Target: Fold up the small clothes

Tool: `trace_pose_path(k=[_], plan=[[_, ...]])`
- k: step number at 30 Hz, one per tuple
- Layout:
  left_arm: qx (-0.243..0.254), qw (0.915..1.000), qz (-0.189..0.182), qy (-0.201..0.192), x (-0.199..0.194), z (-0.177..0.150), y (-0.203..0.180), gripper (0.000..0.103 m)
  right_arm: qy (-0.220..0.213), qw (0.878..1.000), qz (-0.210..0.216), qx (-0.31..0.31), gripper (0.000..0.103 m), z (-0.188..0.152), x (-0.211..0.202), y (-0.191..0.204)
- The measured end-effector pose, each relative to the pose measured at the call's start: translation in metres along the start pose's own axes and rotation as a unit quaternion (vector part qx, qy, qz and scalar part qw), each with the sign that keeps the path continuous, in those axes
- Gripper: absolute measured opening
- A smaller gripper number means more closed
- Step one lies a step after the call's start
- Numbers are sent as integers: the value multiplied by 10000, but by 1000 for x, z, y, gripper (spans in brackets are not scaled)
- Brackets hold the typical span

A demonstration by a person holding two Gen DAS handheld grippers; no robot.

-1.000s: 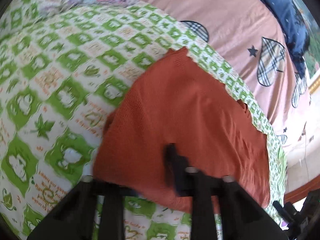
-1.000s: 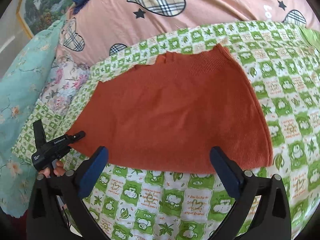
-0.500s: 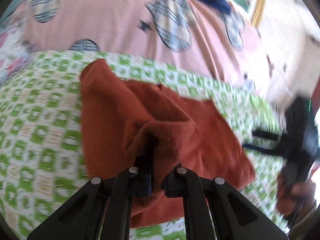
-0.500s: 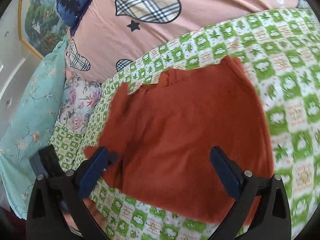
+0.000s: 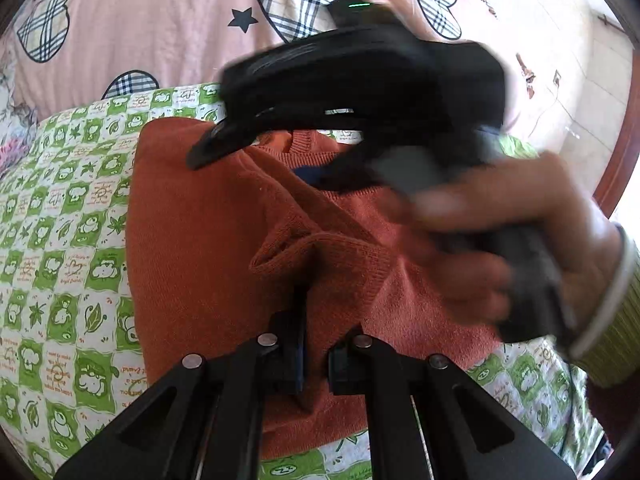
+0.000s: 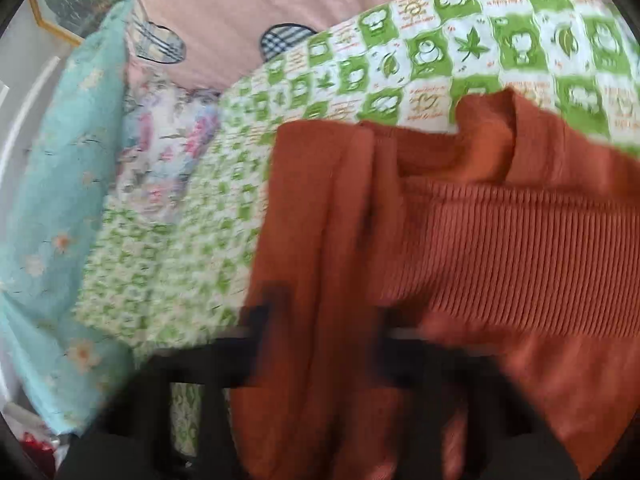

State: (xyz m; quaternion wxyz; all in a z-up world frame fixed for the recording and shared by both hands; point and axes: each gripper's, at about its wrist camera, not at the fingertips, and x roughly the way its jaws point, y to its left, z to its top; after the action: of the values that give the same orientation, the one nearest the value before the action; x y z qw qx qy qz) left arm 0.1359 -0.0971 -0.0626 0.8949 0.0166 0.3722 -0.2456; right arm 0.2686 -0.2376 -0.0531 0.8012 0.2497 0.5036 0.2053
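Observation:
An orange knitted sweater (image 5: 208, 240) lies on the green-and-white checked sheet (image 5: 64, 240). My left gripper (image 5: 316, 356) is shut on a bunched fold of the sweater and holds it over the garment's middle. The right gripper's body (image 5: 360, 88) and the hand holding it (image 5: 520, 248) cross the left wrist view, over the sweater's collar. In the right wrist view the sweater (image 6: 500, 260) fills the right half, ribbed band uppermost. My right gripper (image 6: 324, 320) is blurred by motion; its jaws stand narrowed around sweater fabric.
A pink bedspread with plaid hearts (image 5: 160, 32) lies behind the checked sheet. A light blue floral cloth (image 6: 60, 220) and a pale floral pillow (image 6: 160, 152) sit at the left. A wooden bed edge (image 5: 616, 160) and pale wall are at the right.
The left gripper carried its fold of sweater across over the garment. The right gripper moved in low over the sweater's edge and its jaws narrowed from wide open.

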Motion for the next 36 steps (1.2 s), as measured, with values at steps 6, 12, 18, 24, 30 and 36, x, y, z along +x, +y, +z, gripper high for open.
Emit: trace_pose_path(k=[6,12,18,24,30,36], plan=[[128,9983,-523,-212,-23,18,-20,6,-851,9962,124,-97,14,-20,-89,-7],[245,9895,-1421,-124,-6,28,-81,6,-1209,9886,-897,-52,14,-46,-164,-50],[444,9826,-1775,313,40,19,-123,6,-1076,9851,-1296,345,14,-63,-166,-107],[576,9819,-1709,577,66,10,-134,6,-1084,9840,-1321,508,16,-70,-155,-130],[458,9791,-1776,880,73,1,-132,13,-1255,9813,-1324,608,27,-82,-170,-132],[143,9752,-1938,1061,38,-6,-104,52,-1649,9756,-1284,678,72,-107,-198,-122]])
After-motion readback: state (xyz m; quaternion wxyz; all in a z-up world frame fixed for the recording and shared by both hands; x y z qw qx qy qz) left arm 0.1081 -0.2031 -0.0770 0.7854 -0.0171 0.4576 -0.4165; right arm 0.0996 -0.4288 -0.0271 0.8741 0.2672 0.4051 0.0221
